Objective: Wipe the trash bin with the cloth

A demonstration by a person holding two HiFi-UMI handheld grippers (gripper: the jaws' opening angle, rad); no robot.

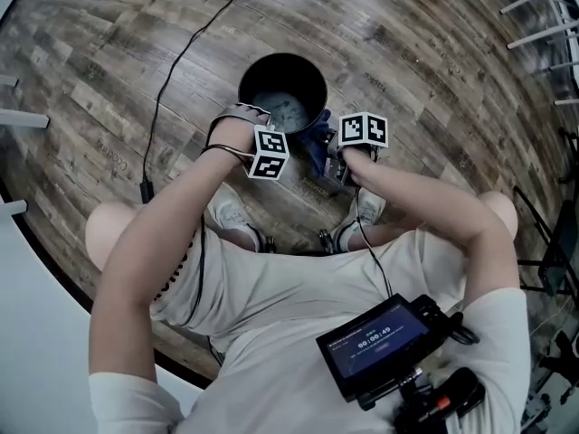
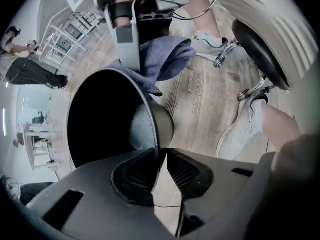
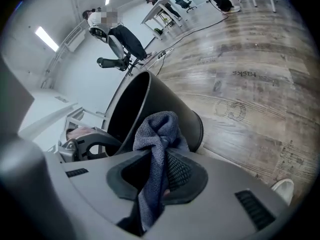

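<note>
A round black trash bin (image 1: 258,75) is seen standing on the floor (image 1: 407,52) just above the middle of the head view. Its walls are smooth, thin and tapered toward the base, and a dull grey, scuffed bottom is shown inside. The floor is laid in wood-look planks with a worn, streaked grain.

The bin's thin rim is taken between the ribbed pads of the left tongs (image 2: 161,154) at the lower left of the opening. The tongs are closed on that edge, and a narrow wedge of floor is left showing behind the pad tips.

A blue-grey cloth (image 3: 157,129) of soft, finely looped weave is pinched in the right tongs (image 3: 160,160). The tongs are closed on it, with a bunched fold raised above the pads and a tail left hanging below. The cloth is pressed against the bin at the lower right of its rim. In the left gripper view it is seen draped over that edge at the top of the frame.

Open floor is left above the bin and to both sides of it. A thin black cable (image 1: 172,70) is run down the left part of the head view, apart from the bin. Two pale shoes (image 1: 237,217) are planted just below the bin, so little room is left there. White furniture legs are kept to the upper right corner, well apart.
</note>
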